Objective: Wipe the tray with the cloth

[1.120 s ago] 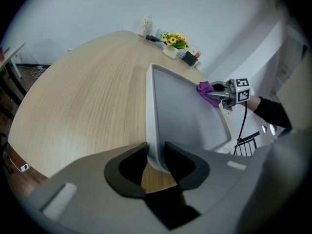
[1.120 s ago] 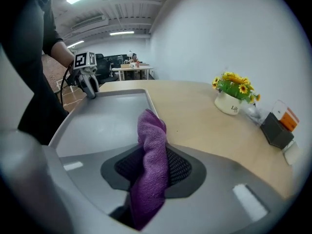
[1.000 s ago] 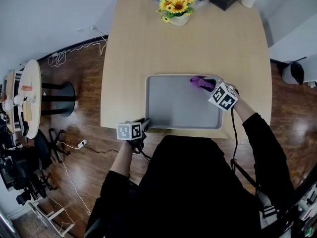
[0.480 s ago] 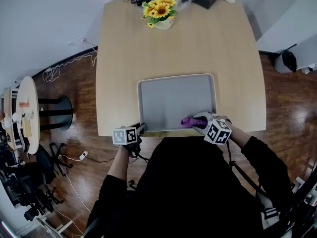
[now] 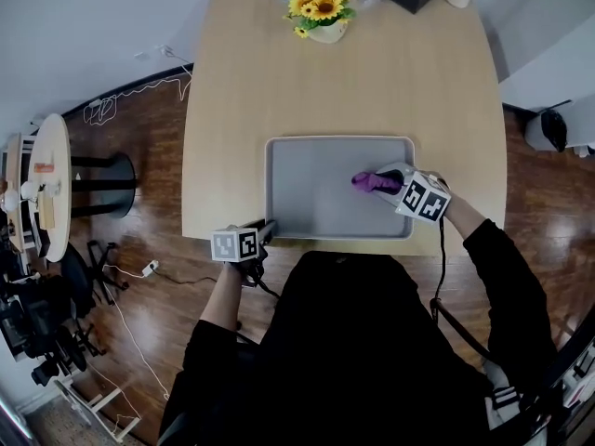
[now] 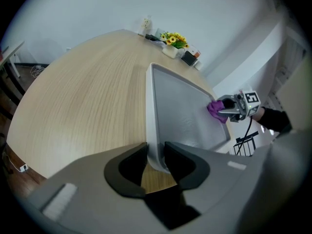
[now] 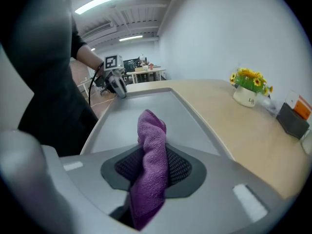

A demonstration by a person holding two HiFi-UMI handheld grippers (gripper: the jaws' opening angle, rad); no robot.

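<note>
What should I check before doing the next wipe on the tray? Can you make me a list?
1. The left gripper pinches the tray by its near left corner rim: ok.
2. The right gripper has the purple cloth squeezed between its jaws: ok.
3. The cloth sits over the right part of the tray: ok.
4. The cloth presses on the tray floor: cannot tell.
5. The tray lies flat on the table with nothing else in it: ok.
6. The sunflower pot stands at the far edge, well away from the tray: ok.
</note>
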